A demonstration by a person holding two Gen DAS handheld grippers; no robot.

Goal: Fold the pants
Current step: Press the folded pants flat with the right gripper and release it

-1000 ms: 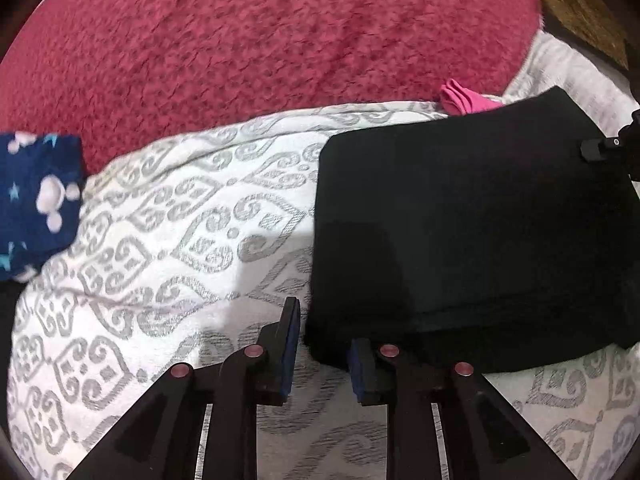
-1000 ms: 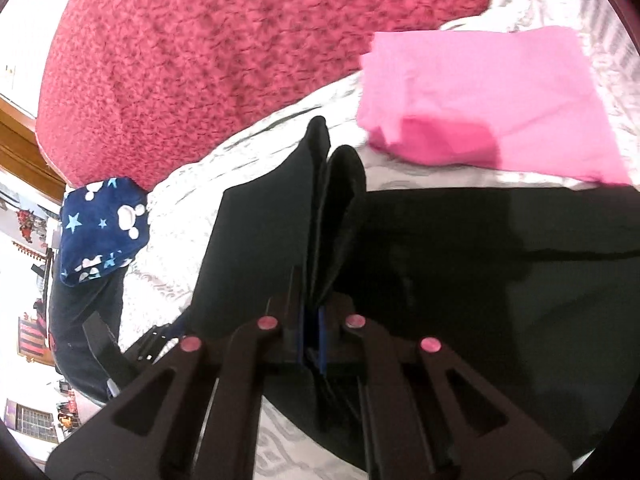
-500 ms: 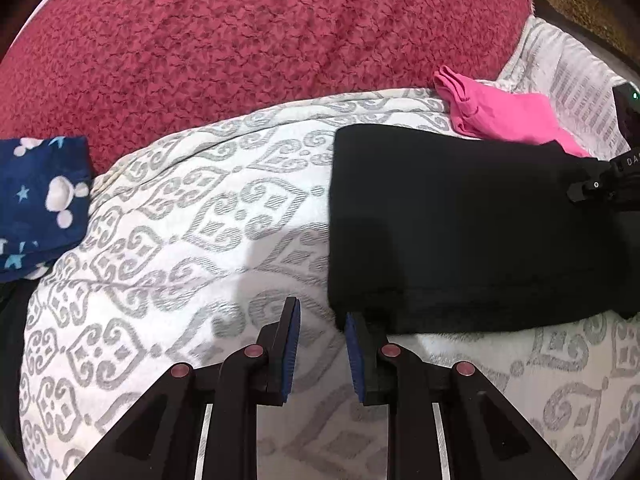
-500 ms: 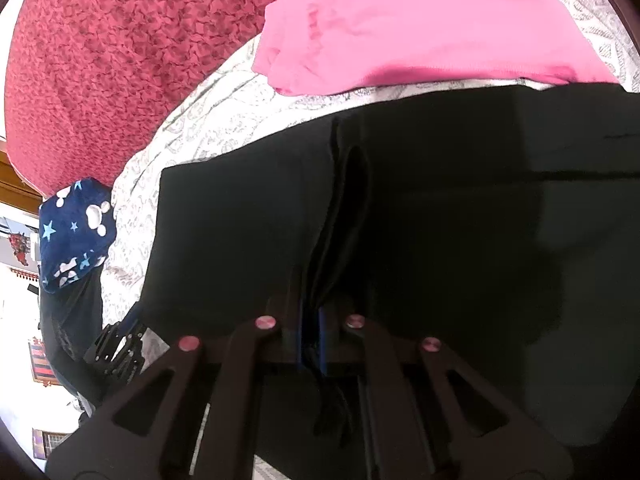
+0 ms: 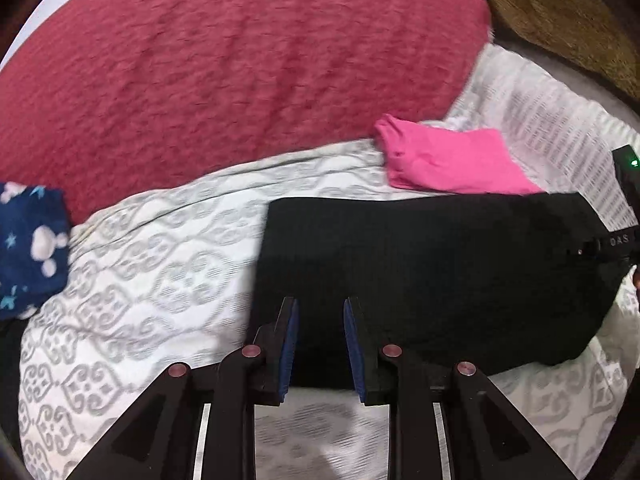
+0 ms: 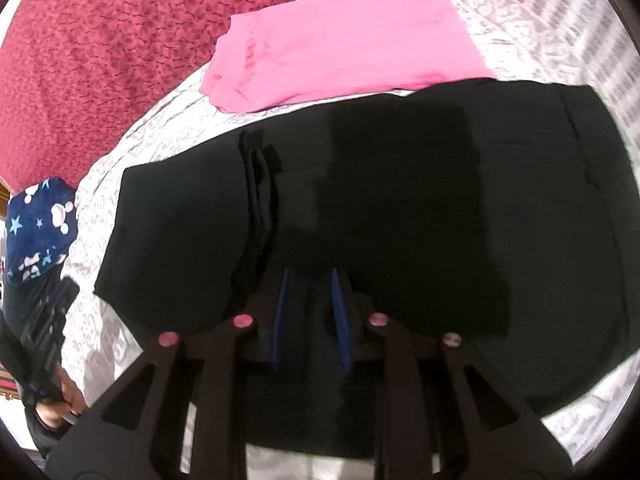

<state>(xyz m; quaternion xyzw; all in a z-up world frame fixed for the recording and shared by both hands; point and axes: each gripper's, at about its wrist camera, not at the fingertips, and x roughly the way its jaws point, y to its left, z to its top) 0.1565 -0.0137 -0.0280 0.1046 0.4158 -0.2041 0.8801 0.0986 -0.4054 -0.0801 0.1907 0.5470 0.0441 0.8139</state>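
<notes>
Left gripper (image 5: 319, 312) and right gripper (image 6: 307, 280), both spread, grasp nothing. Below lie smooth black pants (image 6: 420, 208), folded rectangular, on a patterned quilt (image 5: 160, 264).

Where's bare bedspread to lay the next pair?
Open patterned bedspread lies between the black pants, the navy star fabric and the red blanket. Crowded on the far side: the pink garment abuts the pants.

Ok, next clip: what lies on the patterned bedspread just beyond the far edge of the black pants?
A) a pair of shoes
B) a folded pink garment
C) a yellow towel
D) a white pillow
B. The folded pink garment lies on the patterned bedspread just past the far edge of the black pants, in front of the red blanket.
</notes>
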